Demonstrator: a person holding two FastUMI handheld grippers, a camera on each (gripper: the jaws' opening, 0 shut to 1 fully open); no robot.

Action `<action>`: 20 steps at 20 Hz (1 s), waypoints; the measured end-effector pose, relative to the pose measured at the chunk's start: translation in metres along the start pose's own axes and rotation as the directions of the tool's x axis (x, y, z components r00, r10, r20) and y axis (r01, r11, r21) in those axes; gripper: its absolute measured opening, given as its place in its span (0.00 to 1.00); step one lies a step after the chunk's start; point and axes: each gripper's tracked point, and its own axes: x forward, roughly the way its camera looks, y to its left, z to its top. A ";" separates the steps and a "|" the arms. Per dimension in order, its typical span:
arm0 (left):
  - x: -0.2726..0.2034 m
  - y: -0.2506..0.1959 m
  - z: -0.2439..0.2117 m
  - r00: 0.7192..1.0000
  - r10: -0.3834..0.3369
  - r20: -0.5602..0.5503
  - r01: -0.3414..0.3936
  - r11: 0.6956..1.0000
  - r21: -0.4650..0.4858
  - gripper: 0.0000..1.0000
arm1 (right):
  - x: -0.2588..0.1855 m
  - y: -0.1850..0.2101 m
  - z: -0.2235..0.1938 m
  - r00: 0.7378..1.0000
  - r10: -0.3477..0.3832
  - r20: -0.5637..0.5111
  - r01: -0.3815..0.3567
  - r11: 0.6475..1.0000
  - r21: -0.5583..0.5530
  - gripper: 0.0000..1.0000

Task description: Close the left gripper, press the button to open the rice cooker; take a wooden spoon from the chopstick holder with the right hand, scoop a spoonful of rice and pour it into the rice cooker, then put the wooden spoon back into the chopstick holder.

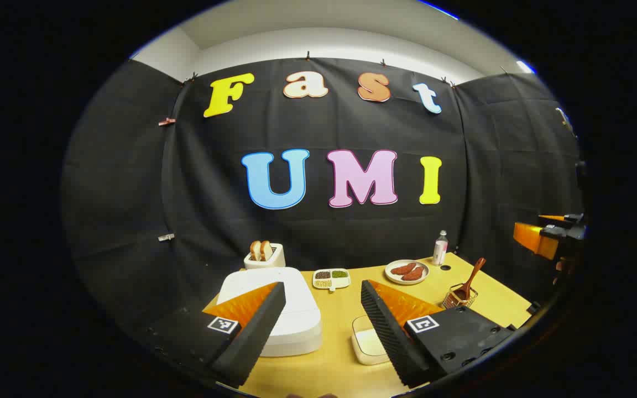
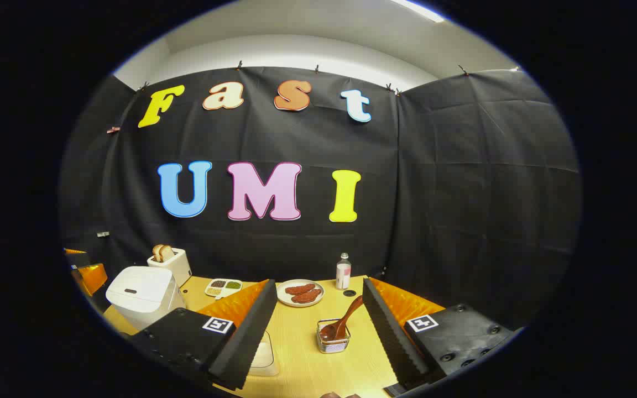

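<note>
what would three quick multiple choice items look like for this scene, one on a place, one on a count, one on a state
1. Where is the wooden spoon?
A. in the chopstick holder
B. on the plate
C. in the rice cooker

2. How many toast slices stand in the toaster?
A. none
B. two
C. four

3. How is the rice cooker's lid?
A. open
B. taken off
C. closed

Answers: 1 A, the spoon stands bowl-down in the wire holder. 2 B, two slices stick out of the top. 3 C, the white lid lies flat on the body.
</note>
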 end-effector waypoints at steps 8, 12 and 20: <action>0.007 0.008 -0.010 0.999 0.031 -0.030 -0.032 0.999 -0.033 0.95 | 0.011 0.006 0.004 1.000 0.027 0.008 -0.027 0.999 -0.019 0.98; 0.008 0.013 -0.015 0.998 0.044 -0.036 -0.045 0.999 -0.028 0.95 | 0.012 0.007 0.000 1.000 0.028 -0.004 -0.028 1.000 -0.013 0.98; 0.012 0.024 -0.018 0.997 0.066 -0.042 -0.068 0.997 -0.034 0.95 | 0.015 0.012 -0.005 0.999 0.044 -0.018 -0.044 0.999 -0.022 0.98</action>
